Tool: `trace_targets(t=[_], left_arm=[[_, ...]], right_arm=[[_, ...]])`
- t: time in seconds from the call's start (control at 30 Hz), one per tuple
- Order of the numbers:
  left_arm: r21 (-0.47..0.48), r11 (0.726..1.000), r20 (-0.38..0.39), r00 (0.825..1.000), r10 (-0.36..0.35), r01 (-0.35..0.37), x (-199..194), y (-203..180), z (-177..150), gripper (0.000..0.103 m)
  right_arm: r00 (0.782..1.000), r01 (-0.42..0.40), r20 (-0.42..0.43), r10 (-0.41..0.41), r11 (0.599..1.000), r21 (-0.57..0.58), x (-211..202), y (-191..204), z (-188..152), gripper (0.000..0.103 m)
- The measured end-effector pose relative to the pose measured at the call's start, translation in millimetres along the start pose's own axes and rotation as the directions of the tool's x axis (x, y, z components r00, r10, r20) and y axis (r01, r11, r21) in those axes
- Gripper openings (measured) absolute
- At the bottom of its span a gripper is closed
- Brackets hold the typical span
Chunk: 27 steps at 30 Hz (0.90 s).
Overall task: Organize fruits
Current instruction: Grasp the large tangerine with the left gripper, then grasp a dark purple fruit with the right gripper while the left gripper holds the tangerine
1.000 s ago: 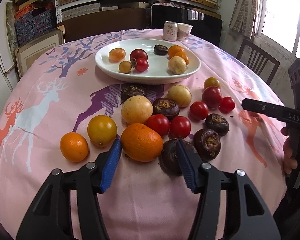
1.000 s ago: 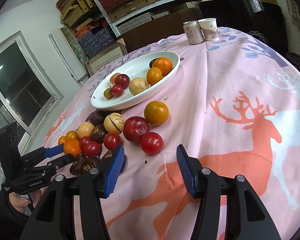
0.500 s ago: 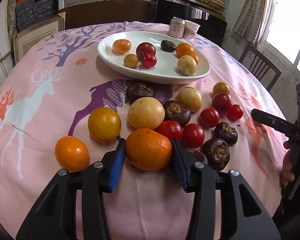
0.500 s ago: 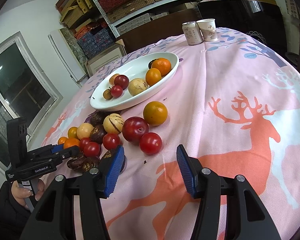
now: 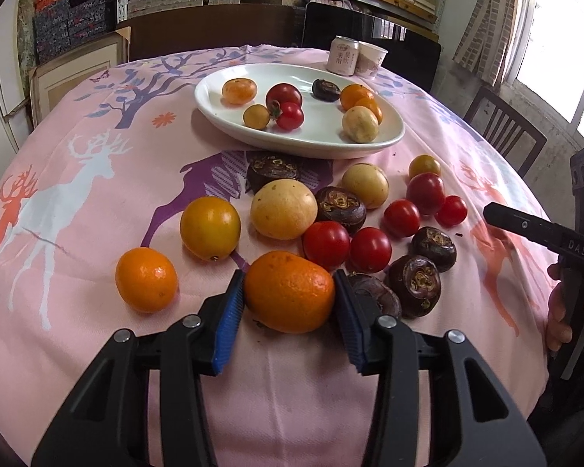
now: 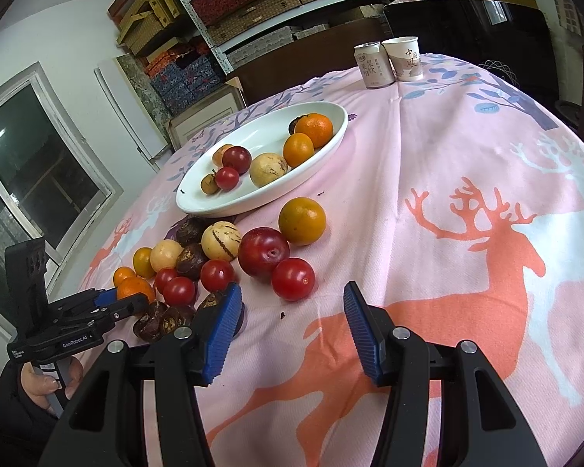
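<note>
A: Left gripper (image 5: 289,303)?
B: Mine. It's just closed its pads onto the orange (image 5: 290,291), still on the cloth.
A: Right gripper (image 6: 289,329)?
B: Apart, hovering, nothing in it. Plate (image 5: 229,124) next, I guess.

A large orange mandarin (image 5: 289,291) is sitting between the left gripper's (image 5: 288,311) blue-padded fingers (image 5: 229,313), both pads touching it. A smaller round orange fruit (image 5: 146,279) is lying left of the fingers, a dark brown water chestnut (image 5: 374,299) just right of them. Beyond the fingertips, red cherry tomatoes (image 5: 326,244) are lying before an oval white ceramic dish (image 5: 253,132). The right gripper (image 6: 288,334) is hanging wide over pink tablecloth (image 6: 447,179), another tomato (image 6: 293,279) just ahead.
</note>
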<state>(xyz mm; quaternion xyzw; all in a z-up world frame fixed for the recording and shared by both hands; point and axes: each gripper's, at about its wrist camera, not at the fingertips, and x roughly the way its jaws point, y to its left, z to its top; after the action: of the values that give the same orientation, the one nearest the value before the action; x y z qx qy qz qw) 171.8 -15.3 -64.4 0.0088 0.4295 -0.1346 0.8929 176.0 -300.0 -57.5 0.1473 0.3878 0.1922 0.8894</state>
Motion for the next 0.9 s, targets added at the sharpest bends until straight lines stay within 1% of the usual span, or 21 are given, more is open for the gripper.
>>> trace_targets(t=[0.1, 0.23, 0.3, 0.37, 0.47, 0.53, 0.6, 0.63, 0.7, 0.77, 0.83, 0.9], left_arm=[[0.017, 1.0, -0.008, 1.0, 0.008, -0.008, -2, 1, -3, 0.044], [0.074, 0.997, -0.022, 1.0, 0.02, -0.018, -6, 0, -7, 0.046], [0.097, 0.995, -0.027, 0.999, 0.03, -0.027, -5, -1, -8, 0.05], [0.099, 0.994, -0.027, 0.999, 0.04, -0.037, -4, 1, -8, 0.059], [0.084, 0.996, -0.032, 0.999, 0.031, -0.028, -2, 6, -7, 0.062], [0.091, 0.996, -0.039, 0.999, 0.027, -0.023, 0, 5, -8, 0.059], [0.092, 0.996, -0.041, 0.999, -0.003, 0.007, -1, 3, -9, 0.046], [0.09, 0.996, -0.034, 0.999, -0.005, 0.008, -2, 3, -10, 0.044], [0.063, 0.998, -0.015, 1.0, -0.015, 0.016, -4, 6, -12, 0.044], [-0.009, 0.999, 0.044, 0.998, -0.05, 0.05, -15, 20, -12, 0.044], [-0.078, 0.995, 0.091, 0.994, -0.053, 0.06, -22, 34, -13, 0.044], [-0.104, 0.993, 0.118, 0.992, -0.049, 0.061, -26, 39, -12, 0.044]], right_arm=[[1.0, 0.002, 0.0, -0.002, 1.0, -0.001, 0, 0, 0, 0.055], [1.0, 0.003, 0.0, -0.003, 1.0, -0.001, 0, 0, 0, 0.055], [1.0, 0.004, -0.001, -0.004, 1.0, -0.002, 0, 0, 0, 0.055], [1.0, 0.004, 0.001, -0.004, 1.0, 0.0, 0, 0, 0, 0.055], [1.0, 0.003, 0.001, -0.003, 1.0, 0.003, 0, 0, -1, 0.055], [1.0, 0.002, 0.001, -0.002, 1.0, 0.002, 0, 0, -1, 0.055], [1.0, 0.002, 0.0, -0.002, 1.0, 0.0, 0, 1, 0, 0.055], [1.0, 0.002, 0.001, -0.002, 1.0, 0.0, 0, 1, -1, 0.055], [1.0, -0.005, -0.003, 0.005, 1.0, -0.006, 0, 1, 0, 0.055], [1.0, -0.028, -0.012, 0.028, 0.999, -0.04, 0, 7, -1, 0.055], [0.999, -0.045, -0.033, 0.042, 0.993, -0.112, 1, 20, -5, 0.055], [0.998, -0.02, -0.054, 0.009, 0.979, -0.203, 4, 38, -11, 0.055]])
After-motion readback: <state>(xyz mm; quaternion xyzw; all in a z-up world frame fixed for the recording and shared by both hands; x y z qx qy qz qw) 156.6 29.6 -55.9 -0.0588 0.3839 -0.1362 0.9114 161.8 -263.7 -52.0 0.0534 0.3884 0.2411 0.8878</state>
